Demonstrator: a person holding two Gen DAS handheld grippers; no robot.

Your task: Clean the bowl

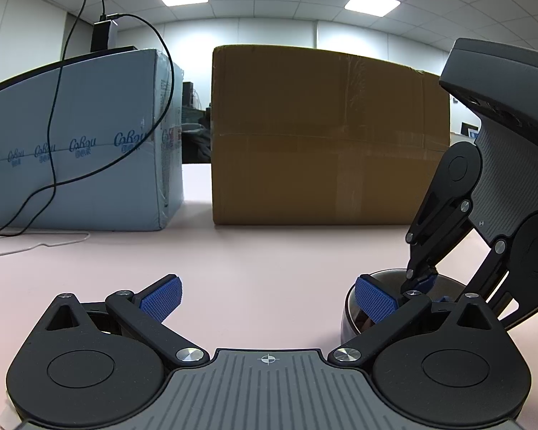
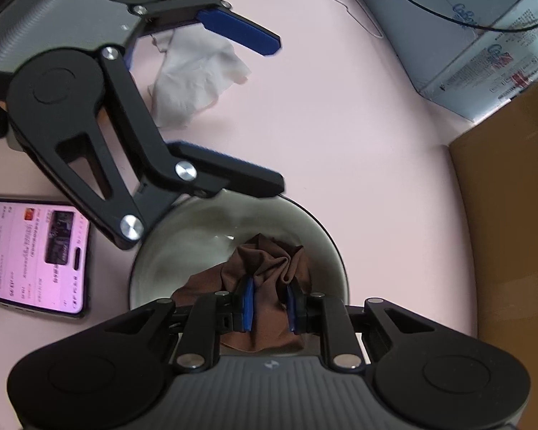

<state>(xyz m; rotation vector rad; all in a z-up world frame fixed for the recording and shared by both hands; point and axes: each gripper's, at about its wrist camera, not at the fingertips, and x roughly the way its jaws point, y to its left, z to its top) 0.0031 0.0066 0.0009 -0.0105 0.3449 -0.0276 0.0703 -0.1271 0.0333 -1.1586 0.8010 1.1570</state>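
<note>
- Right gripper (image 2: pixel 269 308) sits nearest at 6 o'clock in its own view, clamped on a bunched brown cloth (image 2: pixel 269 268) down inside the bowl (image 2: pixel 183 247).
- Left gripper (image 2: pixel 278 114) is spread wide, lower finger touching or just over the bowl rim at 11 o'clock, nothing held.
- Phone (image 2: pixel 32 254) at 9, crumpled white tissue (image 2: pixel 193 75) toward 11.
- Farthest: cardboard box (image 1: pixel 326 136) and blue-white package (image 1: pixel 79 143) on the pink table (image 1: pixel 254 265).

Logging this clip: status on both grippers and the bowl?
Right gripper shut on brown cloth, down inside bowl. Left gripper open, one finger at bowl's rim. Phone and white tissue nearby, not blocking.
</note>
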